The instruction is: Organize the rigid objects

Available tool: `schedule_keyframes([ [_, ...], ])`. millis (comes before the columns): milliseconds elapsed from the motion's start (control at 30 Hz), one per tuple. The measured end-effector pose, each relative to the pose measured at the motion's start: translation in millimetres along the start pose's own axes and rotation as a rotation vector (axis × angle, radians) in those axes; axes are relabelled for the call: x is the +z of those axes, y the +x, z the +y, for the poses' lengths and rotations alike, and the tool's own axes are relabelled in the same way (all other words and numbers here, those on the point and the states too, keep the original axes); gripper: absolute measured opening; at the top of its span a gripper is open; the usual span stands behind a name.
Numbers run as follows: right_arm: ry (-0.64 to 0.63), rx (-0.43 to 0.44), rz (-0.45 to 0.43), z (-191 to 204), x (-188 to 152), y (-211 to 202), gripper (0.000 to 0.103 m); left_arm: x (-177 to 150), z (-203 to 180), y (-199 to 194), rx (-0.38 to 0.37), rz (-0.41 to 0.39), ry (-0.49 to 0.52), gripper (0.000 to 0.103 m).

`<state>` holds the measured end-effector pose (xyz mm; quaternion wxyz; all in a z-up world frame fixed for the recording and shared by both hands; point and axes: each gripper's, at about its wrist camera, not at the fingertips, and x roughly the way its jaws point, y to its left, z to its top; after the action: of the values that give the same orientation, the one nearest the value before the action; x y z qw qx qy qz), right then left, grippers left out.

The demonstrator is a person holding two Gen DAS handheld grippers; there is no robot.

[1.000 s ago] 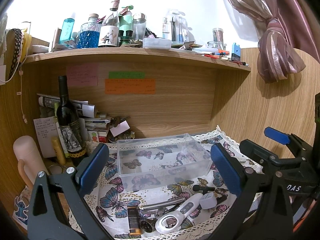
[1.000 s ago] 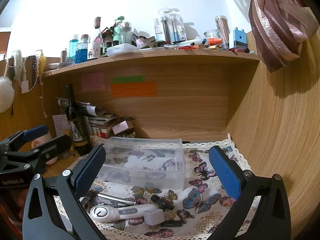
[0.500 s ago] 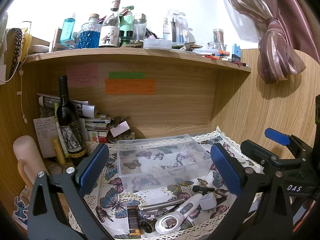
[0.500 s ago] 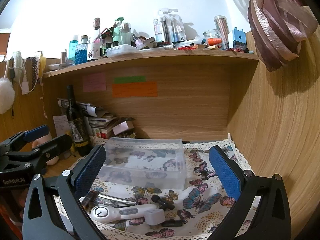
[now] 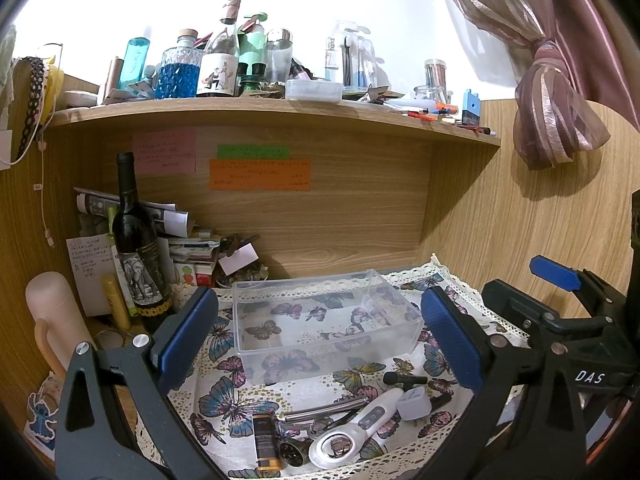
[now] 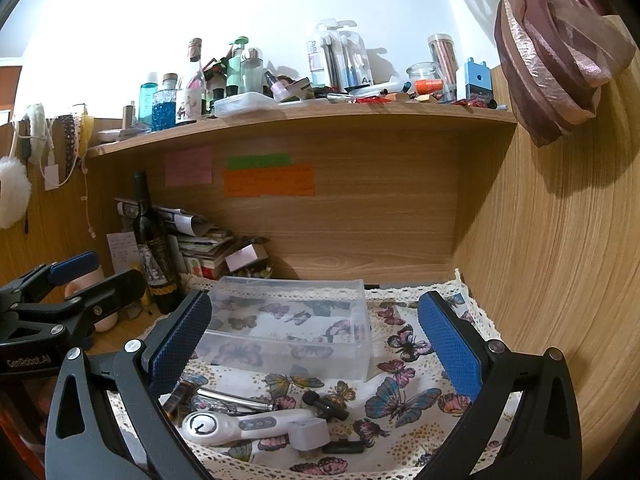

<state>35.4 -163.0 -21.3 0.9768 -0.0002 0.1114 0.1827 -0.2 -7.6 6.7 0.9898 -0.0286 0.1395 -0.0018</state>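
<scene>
An empty clear plastic box (image 5: 324, 332) (image 6: 292, 332) sits on a butterfly cloth (image 5: 224, 400) (image 6: 404, 400). In front of it lie loose items: a white handheld device (image 5: 352, 428) (image 6: 240, 426), a white plug adapter (image 5: 414, 402) (image 6: 310, 434), a small black microphone (image 5: 404, 380) (image 6: 326, 404), metal tools (image 5: 328, 406) (image 6: 236, 400), a black-and-orange lighter-like stick (image 5: 264, 438). My left gripper (image 5: 320, 336) is open and empty above them. My right gripper (image 6: 316, 340) is open and empty, beside the left one.
A wine bottle (image 5: 138, 248) (image 6: 156, 252), a pink flask (image 5: 56, 320) and stacked papers (image 5: 184, 240) stand at the left back. A cluttered shelf (image 5: 280, 108) runs overhead. A wooden wall (image 6: 560, 260) and a tied curtain (image 6: 552, 48) are on the right.
</scene>
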Motion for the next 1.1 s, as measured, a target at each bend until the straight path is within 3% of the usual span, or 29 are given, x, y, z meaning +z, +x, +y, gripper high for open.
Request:
schedule_keyframes([
  [367,-0.002,0.003,0.0,0.5,0.4,-0.7,0.103,1.7,-2.1,1.3,-0.005,0.006,-0.004,0.103],
  [533,0.001,0.019,0.006,-1.7,-3.6,4.3,0.103,-3.0,6.3,10.4,-0.021,0.044,-0.03,0.102],
  [633,0.004,0.01,0.046,-6.7,-12.2,14.5,0.102,-11.4,14.6,20.9,-0.009,0.099,-0.046,0.09],
  [867,0.004,-0.003,0.194,-22.8,-43.8,39.6,0.084,-45.6,39.5,40.7,0.058,0.227,-0.057,0.075],
  [1100,0.021,-0.006,0.313,-31.8,-70.7,54.4,0.084,-89.8,69.4,56.8,0.078,0.396,-0.103,0.06],
])
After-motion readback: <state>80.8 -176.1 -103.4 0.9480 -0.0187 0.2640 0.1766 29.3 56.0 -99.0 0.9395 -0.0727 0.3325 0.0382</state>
